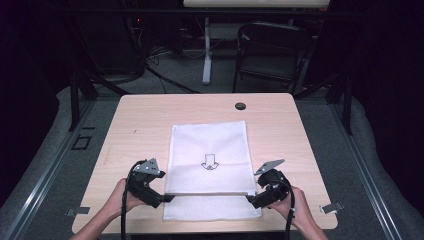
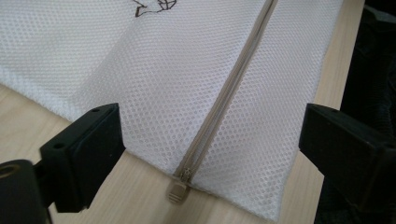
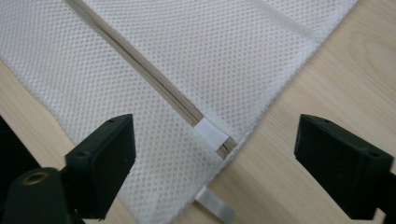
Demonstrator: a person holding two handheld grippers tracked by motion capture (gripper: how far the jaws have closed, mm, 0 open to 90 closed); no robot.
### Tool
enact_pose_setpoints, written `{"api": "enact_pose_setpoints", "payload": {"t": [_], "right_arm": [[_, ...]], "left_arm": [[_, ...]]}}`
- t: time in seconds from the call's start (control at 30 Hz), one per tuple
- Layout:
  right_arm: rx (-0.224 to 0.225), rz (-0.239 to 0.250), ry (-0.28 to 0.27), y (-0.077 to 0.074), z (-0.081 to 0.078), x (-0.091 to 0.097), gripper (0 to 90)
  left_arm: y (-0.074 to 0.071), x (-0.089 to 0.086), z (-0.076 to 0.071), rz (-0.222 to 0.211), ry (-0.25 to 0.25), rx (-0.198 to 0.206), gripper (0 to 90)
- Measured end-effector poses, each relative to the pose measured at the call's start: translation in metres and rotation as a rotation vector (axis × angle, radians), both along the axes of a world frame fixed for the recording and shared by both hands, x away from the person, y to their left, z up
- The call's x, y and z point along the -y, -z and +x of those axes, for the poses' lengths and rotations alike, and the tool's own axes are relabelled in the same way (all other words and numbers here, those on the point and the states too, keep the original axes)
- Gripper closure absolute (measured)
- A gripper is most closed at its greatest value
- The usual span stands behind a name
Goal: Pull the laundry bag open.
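Both claws gape wide, holding nothing. The mesh bag [image 1: 210, 167] lies between them: at three o'clock from the left claw [image 1: 167, 198], nine o'clock from the right claw [image 1: 250, 199], equally near.

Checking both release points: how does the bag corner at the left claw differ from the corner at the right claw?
At the left claw, the mesh bag corner ends in the beige zipper pull, which sticks out past the edge. At the right claw, the zipper's end sits under a white tab, and a white strip pokes out below. Shared: both claws are open, with nothing gripped.
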State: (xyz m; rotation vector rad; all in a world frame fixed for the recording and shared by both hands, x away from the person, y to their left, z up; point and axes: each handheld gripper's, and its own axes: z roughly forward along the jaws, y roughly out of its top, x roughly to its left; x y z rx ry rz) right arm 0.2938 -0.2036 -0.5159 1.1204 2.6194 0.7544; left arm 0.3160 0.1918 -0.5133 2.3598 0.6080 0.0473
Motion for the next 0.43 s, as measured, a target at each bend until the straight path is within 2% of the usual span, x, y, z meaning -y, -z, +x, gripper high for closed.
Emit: {"api": "enact_pose_setpoints", "payload": {"t": [0.03, 0.1, 0.17, 0.2, 0.27, 0.33, 0.37, 0.43], "right_arm": [[0.002, 0.004, 0.002, -0.002, -0.002, 0.003, 2.3], [0.011, 0.008, 0.018, -0.005, -0.004, 0.008, 0.0], [0.025, 0.013, 0.012, -0.008, -0.004, 0.014, 0.0], [0.027, 0.017, 0.022, -0.01, -0.005, 0.018, 0.0], [0.02, 0.022, 0.04, -0.012, -0.005, 0.024, 0.0], [0.015, 0.029, 0.046, -0.011, -0.004, 0.028, 0.0], [0.01, 0.033, 0.049, -0.01, -0.003, 0.029, 0.0], [0.01, 0.024, 0.039, -0.007, -0.001, 0.03, 0.0]], "left_arm": [[-0.002, 0.001, -0.002, 0.003, -0.016, 0.008, 5.1], [-0.005, 0.004, -0.004, 0.024, -0.05, 0.011, 3.1], [-0.008, 0.004, -0.008, 0.0, -0.081, -0.008, 0.5], [-0.009, 0.004, -0.01, 0.004, -0.089, -0.009, 0.4], [-0.013, 0.005, -0.014, 0.033, -0.102, 0.036, 0.2], [-0.013, 0.003, -0.015, -0.003, -0.121, 0.013, 0.2], [-0.013, 0.003, -0.016, -0.003, -0.125, 0.004, 0.2], [-0.011, 0.002, -0.016, 0.022, -0.141, 0.024, 0.2]]}}
